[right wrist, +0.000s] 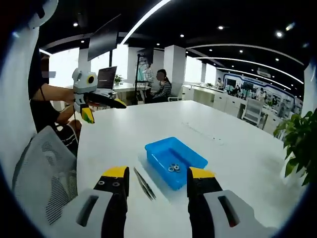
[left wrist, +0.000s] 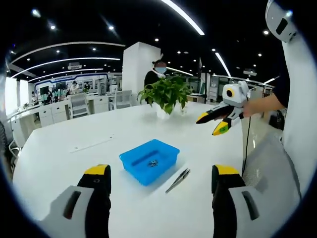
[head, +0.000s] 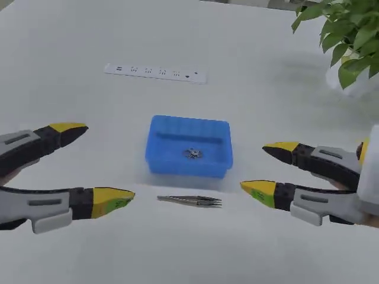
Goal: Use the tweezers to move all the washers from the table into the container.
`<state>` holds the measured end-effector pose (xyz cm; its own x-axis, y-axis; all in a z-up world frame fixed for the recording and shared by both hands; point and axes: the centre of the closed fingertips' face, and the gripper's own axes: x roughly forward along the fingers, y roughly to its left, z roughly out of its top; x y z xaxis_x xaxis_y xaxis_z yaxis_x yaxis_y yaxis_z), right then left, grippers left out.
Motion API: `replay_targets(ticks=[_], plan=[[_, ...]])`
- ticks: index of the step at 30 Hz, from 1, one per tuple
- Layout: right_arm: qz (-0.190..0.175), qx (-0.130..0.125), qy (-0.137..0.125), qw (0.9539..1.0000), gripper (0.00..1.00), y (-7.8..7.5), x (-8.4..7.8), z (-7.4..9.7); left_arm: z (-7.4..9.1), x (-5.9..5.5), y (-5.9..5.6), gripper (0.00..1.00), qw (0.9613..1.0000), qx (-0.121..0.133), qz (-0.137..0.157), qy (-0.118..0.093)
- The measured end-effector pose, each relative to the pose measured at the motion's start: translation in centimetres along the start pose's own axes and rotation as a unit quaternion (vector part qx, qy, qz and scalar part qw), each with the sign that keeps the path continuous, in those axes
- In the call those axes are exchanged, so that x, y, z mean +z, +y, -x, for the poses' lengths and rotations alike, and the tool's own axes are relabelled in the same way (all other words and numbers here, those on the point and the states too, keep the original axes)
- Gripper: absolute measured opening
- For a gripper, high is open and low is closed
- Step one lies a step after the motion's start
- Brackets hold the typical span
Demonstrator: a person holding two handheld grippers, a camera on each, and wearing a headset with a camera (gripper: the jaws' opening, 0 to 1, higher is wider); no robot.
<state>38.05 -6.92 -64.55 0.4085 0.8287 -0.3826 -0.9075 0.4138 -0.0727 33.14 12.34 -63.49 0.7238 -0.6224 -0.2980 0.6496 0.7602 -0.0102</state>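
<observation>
A blue container (head: 189, 145) sits mid-table with a small cluster of metal washers (head: 192, 154) inside it; the container (left wrist: 149, 160) (right wrist: 175, 161) and washers (right wrist: 173, 167) also appear in both gripper views. Steel tweezers (head: 189, 200) lie flat on the table just in front of it, also seen as tweezers (left wrist: 178, 180) (right wrist: 144, 184). My left gripper (head: 98, 163) (left wrist: 162, 182) hovers open at the left, nothing between its jaws. My right gripper (head: 269, 168) (right wrist: 157, 180) hovers open at the right, equally empty. Both stay apart from the tweezers.
A white power strip (head: 155, 73) lies behind the container. A potted green plant (head: 348, 35) stands at the far right corner. The white table (head: 77, 100) runs wide around the objects. People sit at desks in the office background.
</observation>
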Motion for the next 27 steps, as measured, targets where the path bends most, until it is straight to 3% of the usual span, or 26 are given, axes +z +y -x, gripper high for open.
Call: replay_targets(ticks=[6, 8, 10, 13, 18, 22, 27], plan=[[0.004, -0.019, -0.020, 0.9996, 0.59, 1.0, 1.4, 1.9, 1.0, 1.1, -1.5, 0.99, 0.9993, -0.012, -0.033, 0.011], [0.023, -0.018, -0.012, 0.9995, 0.66, 1.8, 1.5, 2.4, 1.4, 1.3, -2.1, 0.99, 0.9982, -0.017, -0.053, 0.020], [0.058, -0.024, 0.012, 0.9980, 0.70, 2.2, 1.0, 2.9, 1.7, 1.5, -2.1, 1.00, 0.9974, -0.012, -0.066, 0.024], [0.081, -0.023, 0.028, 0.9961, 0.83, 3.0, 0.7, 3.3, 2.2, 2.1, -2.1, 1.00, 0.9975, -0.001, -0.069, 0.015], [0.091, -0.043, 0.034, 0.9943, 0.89, 3.1, 1.0, 3.7, 2.8, 2.9, -2.6, 1.00, 0.9982, 0.011, -0.058, -0.004], [0.088, -0.054, 0.028, 0.9943, 0.96, 3.3, 1.3, 4.3, 3.1, 2.4, -3.1, 1.00, 0.9975, 0.016, -0.068, 0.012], [0.084, -0.057, 0.024, 0.9945, 1.00, 3.7, 1.6, 4.8, 3.6, 2.2, -3.9, 1.00, 0.9974, 0.013, -0.069, 0.015]])
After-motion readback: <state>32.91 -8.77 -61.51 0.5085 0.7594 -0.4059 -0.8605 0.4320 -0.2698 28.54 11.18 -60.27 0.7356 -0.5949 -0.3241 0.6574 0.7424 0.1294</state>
